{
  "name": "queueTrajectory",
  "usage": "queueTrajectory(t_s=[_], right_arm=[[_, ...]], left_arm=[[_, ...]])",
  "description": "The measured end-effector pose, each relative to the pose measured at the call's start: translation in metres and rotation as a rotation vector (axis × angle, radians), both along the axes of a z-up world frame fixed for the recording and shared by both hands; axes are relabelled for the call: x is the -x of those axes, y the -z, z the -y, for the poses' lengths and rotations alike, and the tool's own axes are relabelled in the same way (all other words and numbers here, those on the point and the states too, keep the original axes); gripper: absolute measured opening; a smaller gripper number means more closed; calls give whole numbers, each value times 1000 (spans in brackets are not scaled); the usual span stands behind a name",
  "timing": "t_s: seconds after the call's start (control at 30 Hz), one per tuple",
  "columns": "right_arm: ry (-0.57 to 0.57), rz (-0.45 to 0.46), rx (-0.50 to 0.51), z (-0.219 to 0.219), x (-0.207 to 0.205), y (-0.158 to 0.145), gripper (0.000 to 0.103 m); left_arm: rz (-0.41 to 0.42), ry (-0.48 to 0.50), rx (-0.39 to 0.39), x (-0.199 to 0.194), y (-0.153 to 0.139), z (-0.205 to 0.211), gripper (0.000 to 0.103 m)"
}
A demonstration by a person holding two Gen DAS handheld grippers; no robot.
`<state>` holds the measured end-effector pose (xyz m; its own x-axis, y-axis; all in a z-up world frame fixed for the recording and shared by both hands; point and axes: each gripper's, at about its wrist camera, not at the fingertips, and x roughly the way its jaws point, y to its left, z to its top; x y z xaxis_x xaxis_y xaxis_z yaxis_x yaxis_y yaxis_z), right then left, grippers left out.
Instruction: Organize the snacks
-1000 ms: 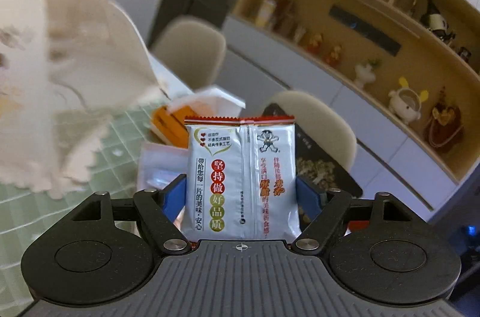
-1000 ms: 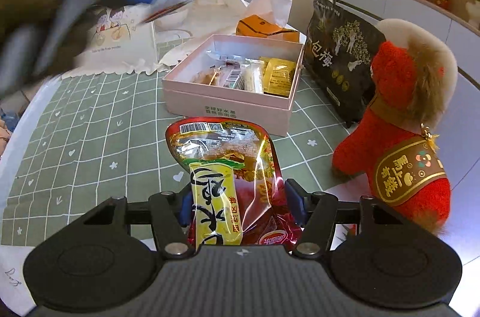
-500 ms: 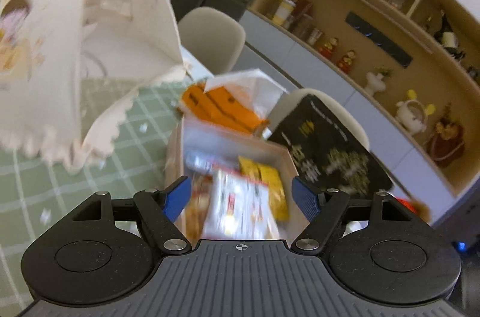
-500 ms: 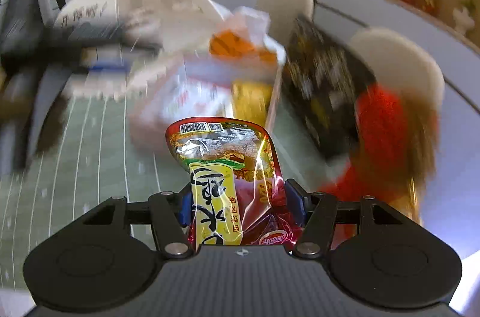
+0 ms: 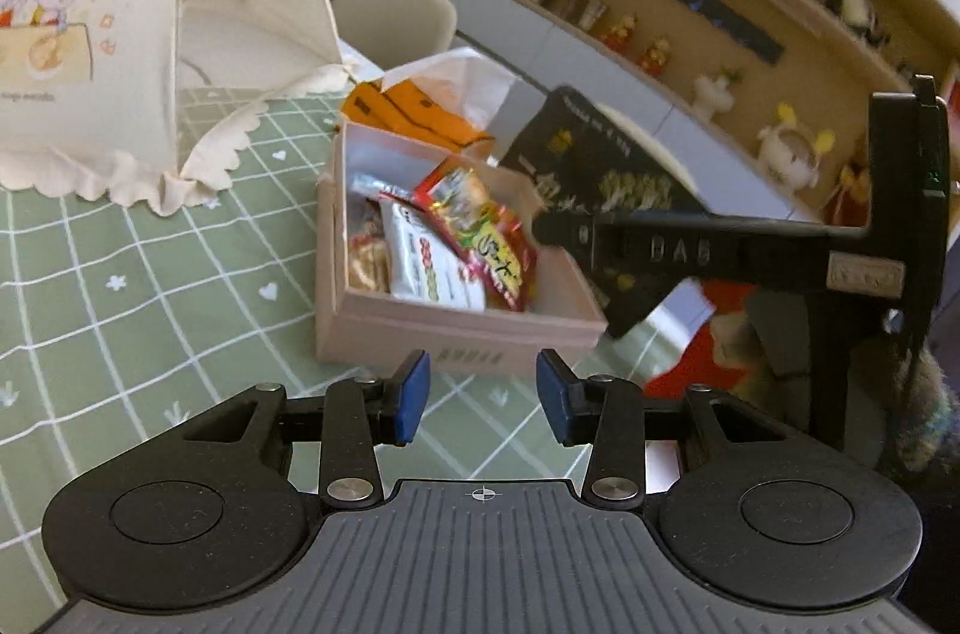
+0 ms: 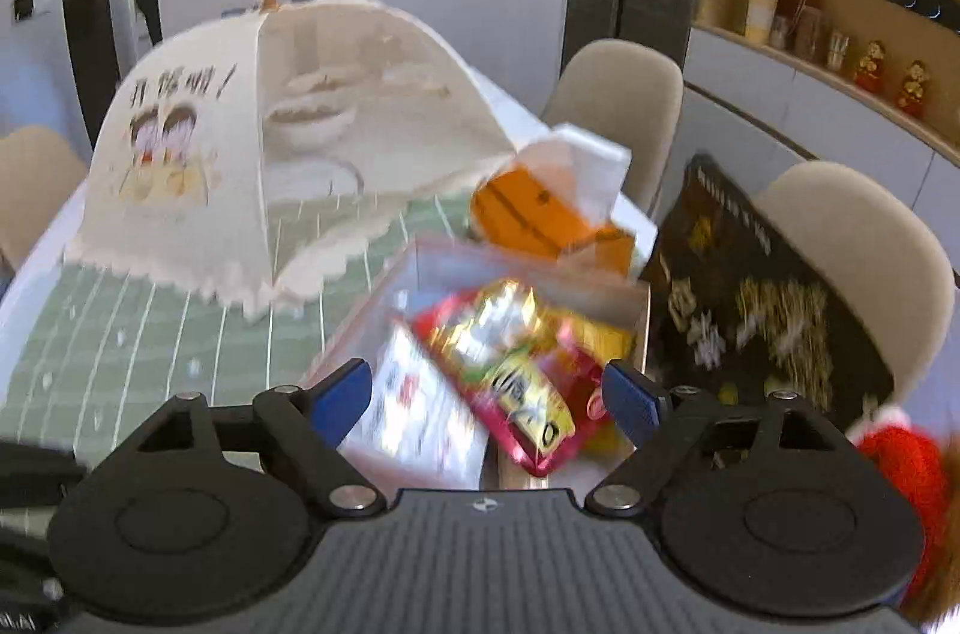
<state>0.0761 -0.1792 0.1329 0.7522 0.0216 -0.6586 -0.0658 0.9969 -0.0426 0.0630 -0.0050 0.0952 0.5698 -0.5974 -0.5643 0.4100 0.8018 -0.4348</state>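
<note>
Blurred pink box [image 6: 636, 301] of snacks; left gripper [image 5: 480, 397] closing empty, right gripper [image 6: 489, 400] opening, empty.

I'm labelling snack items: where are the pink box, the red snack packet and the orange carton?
pink box [image 5: 456, 337]: left wrist view, front wall.
red snack packet [image 5: 480, 232]: left wrist view, packet middle.
orange carton [image 6: 540, 214]: right wrist view, orange side.

- One pink box [image 5: 456, 328], holding perhaps four snack packets [image 5: 474, 238] (they overlap, so the count is unsure).
- One mesh food cover [image 5: 120, 52], far left.
- Two beige chairs [image 6: 618, 106].
- One black bag [image 6: 762, 304], right.
</note>
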Motion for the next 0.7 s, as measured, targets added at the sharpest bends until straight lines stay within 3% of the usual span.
queueTrajectory(t_s=[0.2,0.43,0.6,0.7], right_arm=[[75,-112,-129,13,37,48,85],[165,-152,-96,1,66,114,85],[175,-77,-44,-8,81,122,88],[230,-60,-45,-4,81,126,99]], left_arm=[[27,-18,-158,26,26,20,44],[35,-124,-316,29,77,22,44],[102,-131,-368,37,89,26,45],[149,-143,-375,36,94,31,45]])
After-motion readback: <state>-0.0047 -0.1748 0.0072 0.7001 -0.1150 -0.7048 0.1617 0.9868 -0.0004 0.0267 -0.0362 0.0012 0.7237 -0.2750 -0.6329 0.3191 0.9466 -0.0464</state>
